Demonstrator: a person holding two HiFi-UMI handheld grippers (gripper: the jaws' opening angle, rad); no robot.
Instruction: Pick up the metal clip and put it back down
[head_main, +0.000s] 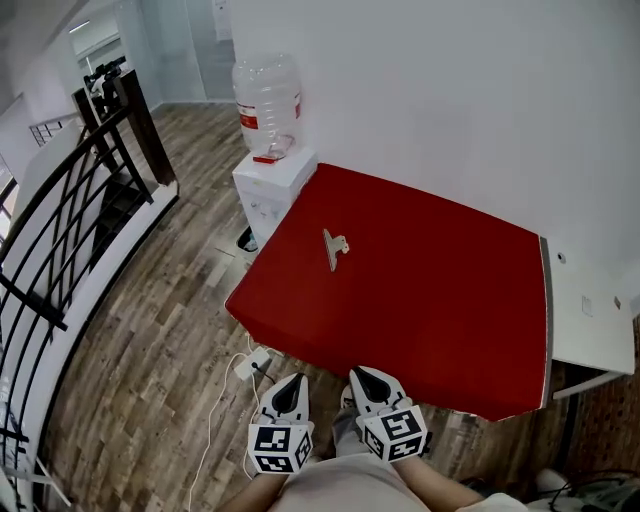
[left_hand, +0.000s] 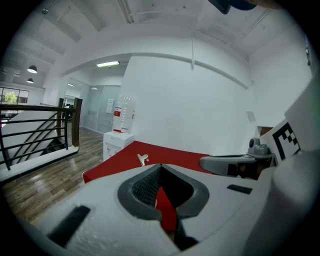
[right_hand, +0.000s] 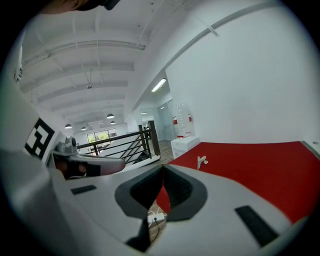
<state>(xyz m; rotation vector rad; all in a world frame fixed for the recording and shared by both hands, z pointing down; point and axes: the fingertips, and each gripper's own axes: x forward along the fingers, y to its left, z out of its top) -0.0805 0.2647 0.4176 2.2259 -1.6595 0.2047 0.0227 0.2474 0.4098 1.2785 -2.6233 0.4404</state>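
Both tools are held low at the near edge of the red counter (head_main: 430, 300), side by side and tipped a little downward. The left hand-held gripper (left_hand: 160, 166) has its jaws together, the dark pads meeting at the tip with nothing between them. It's the same on the other side: the right hand-held gripper (right_hand: 162, 167) is pressed closed and empty, and only red cloth and floor show through the notch behind its pads.

The metal clip (head_main: 334, 247) lies out on the counter, well ahead of both tools and roughly on the line between them. It sits just left of centre from the right hand-held gripper's side and just right of centre from the left one's. Neither tool touches it, and a wide stretch of bare red cloth lies in between.

Beyond the clip, past the far left corner of the counter, a white water dispenser (head_main: 268, 180) stands with a clear bottle on top. Further off to the left of the left hand-held gripper runs a dark railing (head_main: 70, 215) over the wooden floor (head_main: 150, 340). Just ahead of and below the left tool, a white power strip (head_main: 252, 364) lies on the boards by the counter's near corner.
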